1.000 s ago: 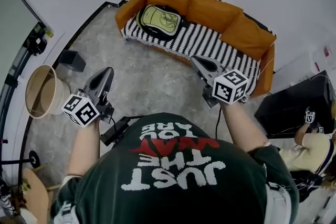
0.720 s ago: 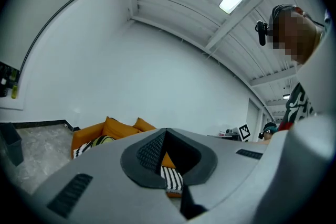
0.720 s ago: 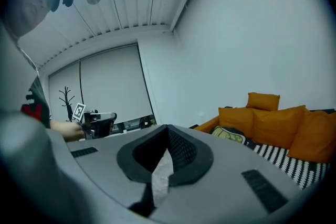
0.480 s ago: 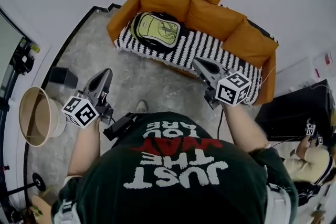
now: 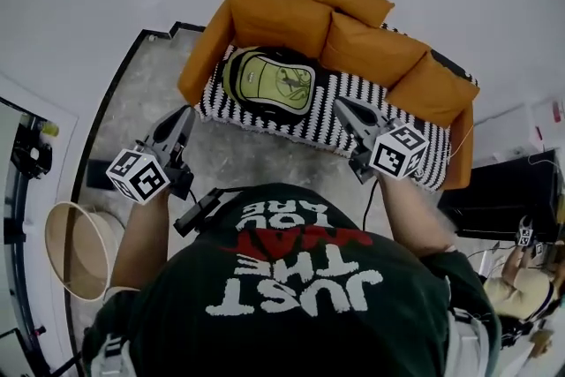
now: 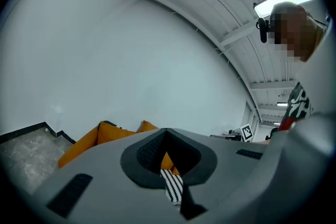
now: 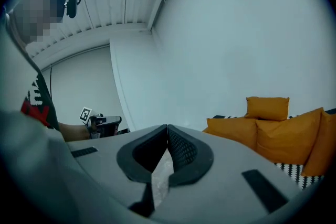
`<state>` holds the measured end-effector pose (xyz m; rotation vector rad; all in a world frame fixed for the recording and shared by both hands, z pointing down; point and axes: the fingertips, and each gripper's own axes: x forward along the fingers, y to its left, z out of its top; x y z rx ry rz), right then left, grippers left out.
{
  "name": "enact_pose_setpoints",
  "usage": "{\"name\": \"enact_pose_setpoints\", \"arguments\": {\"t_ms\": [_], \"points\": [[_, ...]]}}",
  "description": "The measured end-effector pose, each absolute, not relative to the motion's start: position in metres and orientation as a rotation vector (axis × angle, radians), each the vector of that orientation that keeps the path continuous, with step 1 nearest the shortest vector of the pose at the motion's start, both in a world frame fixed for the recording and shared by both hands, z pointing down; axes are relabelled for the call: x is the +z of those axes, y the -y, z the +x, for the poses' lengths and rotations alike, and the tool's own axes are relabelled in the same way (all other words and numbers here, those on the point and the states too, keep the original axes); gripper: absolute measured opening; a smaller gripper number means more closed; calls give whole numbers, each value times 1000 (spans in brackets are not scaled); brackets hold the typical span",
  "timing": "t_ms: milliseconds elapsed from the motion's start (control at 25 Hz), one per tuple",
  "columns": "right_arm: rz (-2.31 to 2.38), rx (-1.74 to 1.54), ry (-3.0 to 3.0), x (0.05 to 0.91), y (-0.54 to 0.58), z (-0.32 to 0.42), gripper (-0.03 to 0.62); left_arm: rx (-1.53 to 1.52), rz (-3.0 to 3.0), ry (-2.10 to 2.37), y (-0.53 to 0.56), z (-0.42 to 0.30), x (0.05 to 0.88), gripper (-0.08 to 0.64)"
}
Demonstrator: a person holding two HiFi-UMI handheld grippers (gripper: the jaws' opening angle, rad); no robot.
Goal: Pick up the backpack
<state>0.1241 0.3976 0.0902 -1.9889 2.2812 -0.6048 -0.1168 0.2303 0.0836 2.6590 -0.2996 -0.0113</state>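
The backpack [image 5: 269, 84], green-yellow with a black edge, lies flat on the striped cover [image 5: 282, 128] of the orange sofa [image 5: 274, 13]. In the head view it is at the left end of the seat, just beside the armrest, and nothing touches it.

The left gripper [image 5: 184, 114] is over the grey floor [image 5: 141, 93], before the left corner of the sofa. Its tip is near the backpack but apart from it. In the left gripper view its jaws are pressed together at the tips, with nothing between them.

The right gripper [image 5: 341, 104] shows in front of the striped cover, to the right of the backpack and also apart from it. Its jaws are closed too, tip against tip, and hold nothing.

A round basket [image 5: 75, 247] stands on the floor at the lower left, well apart from the sofa.
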Motion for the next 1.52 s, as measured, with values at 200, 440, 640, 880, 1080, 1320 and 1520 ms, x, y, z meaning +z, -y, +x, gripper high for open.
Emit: {"name": "enact_pose_setpoints", "arguments": {"t_ms": [200, 440, 640, 880, 1080, 1320, 1520], "points": [[-1984, -672, -2273, 109, -353, 158, 29, 39, 2636, 286, -185, -81, 101, 1], [-1887, -745, -2330, 137, -289, 214, 29, 59, 2594, 391, -135, -40, 121, 0], [-1735, -767, -2487, 164, -210, 273, 29, 71, 2578, 568, -90, 1, 133, 0], [-1514, -764, -2817, 182, -123, 295, 29, 60, 2498, 754, -66, 19, 149, 1], [-1374, -707, -3080, 194, -56, 263, 29, 70, 2440, 803, -36, 8, 175, 1], [-1243, -584, -3412, 269, 15, 211, 31, 97, 2415, 792, 2, -13, 243, 0], [-1116, -547, -3642, 360, 60, 165, 31, 136, 2398, 808, 23, -38, 316, 2]]}}
